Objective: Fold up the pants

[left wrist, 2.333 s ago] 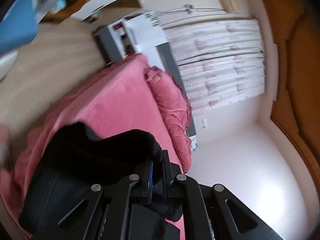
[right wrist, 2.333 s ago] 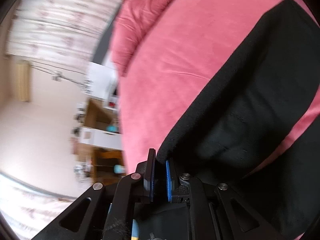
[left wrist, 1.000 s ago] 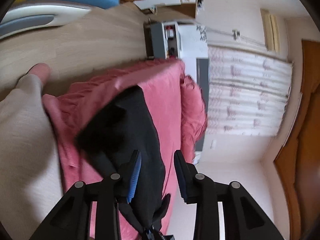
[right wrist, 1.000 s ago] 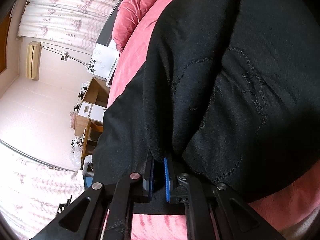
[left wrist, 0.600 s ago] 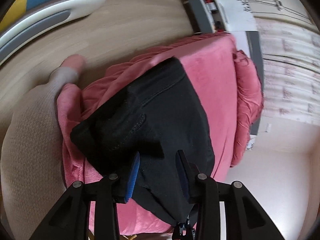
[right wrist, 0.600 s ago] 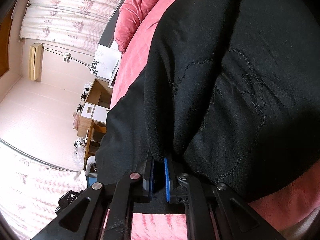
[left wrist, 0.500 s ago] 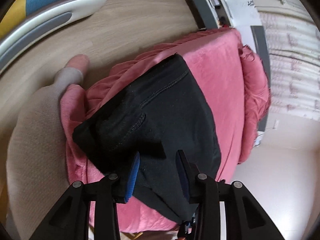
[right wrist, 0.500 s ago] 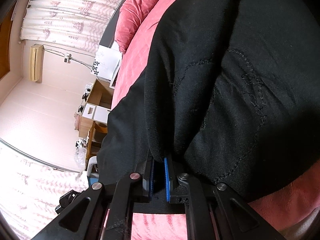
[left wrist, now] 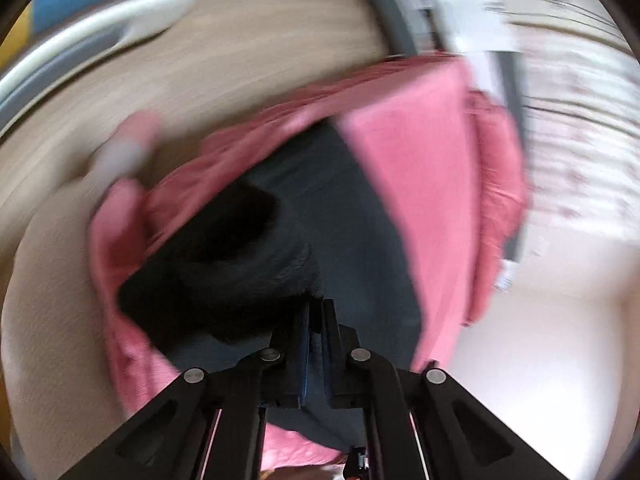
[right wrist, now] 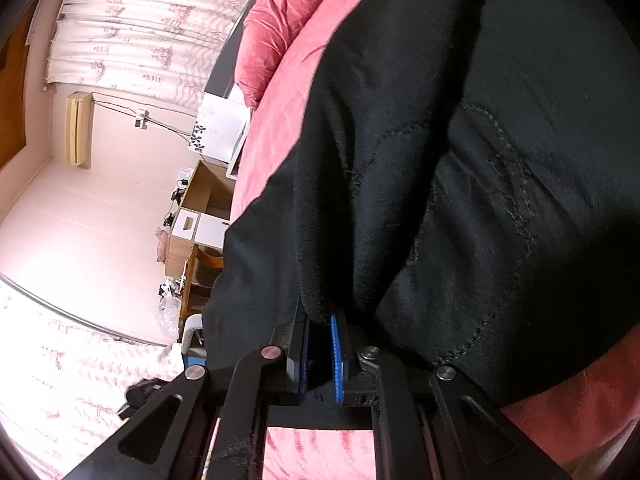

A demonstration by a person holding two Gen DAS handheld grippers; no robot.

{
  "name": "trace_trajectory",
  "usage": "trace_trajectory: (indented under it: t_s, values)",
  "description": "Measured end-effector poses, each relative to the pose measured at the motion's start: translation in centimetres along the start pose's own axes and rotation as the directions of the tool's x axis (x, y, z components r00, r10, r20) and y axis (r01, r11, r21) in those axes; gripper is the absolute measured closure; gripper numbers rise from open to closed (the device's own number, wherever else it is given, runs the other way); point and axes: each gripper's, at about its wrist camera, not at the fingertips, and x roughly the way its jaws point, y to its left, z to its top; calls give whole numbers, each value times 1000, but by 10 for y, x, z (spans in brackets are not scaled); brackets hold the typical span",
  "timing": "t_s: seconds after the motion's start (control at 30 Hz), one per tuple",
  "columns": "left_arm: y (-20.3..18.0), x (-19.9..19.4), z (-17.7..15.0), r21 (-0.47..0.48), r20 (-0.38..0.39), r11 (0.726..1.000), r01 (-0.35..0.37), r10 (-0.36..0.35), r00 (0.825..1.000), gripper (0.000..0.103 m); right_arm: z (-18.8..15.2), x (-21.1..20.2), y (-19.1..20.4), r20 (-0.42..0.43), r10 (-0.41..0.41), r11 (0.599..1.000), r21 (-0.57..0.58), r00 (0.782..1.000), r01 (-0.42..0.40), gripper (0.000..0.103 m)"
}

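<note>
Black pants (left wrist: 320, 216) lie on a pink bed (left wrist: 424, 168). In the blurred left wrist view my left gripper (left wrist: 316, 322) is shut on a bunched fold of the pants (left wrist: 248, 276) near the bed's edge. In the right wrist view the pants (right wrist: 460, 140) fill most of the frame, folded over with stitched seams showing. My right gripper (right wrist: 320, 324) is shut on a thick edge of the fabric just above the pink bed cover (right wrist: 320, 452).
A pink pillow (right wrist: 276, 20) lies at the head of the bed. Patterned curtains (right wrist: 140, 20) hang behind. A wooden desk with white boxes (right wrist: 200, 220) stands beside the bed. Wooden floor (left wrist: 240, 60) and my beige trouser leg (left wrist: 48, 300) lie at the left.
My left gripper has closed on a fold of the pants; half a second ago it was open above them. The right gripper has kept its hold and barely moved.
</note>
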Motion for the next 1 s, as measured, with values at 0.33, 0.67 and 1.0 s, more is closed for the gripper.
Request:
trace_trajectory:
  t_s: [0.33, 0.67, 1.0]
  values:
    - [28, -23, -47, 287, 85, 954, -83, 61, 995, 98, -5, -11, -11, -29, -61, 996, 59, 998, 63, 96]
    - [17, -75, -74, 292, 414, 944, -151, 17, 910, 79, -9, -10, -3, -30, -77, 996, 46, 997, 78, 96]
    - [-78, 46, -112, 612, 208, 775, -154, 30, 978, 71, -5, -13, 17, -3, -113, 993, -42, 994, 112, 79]
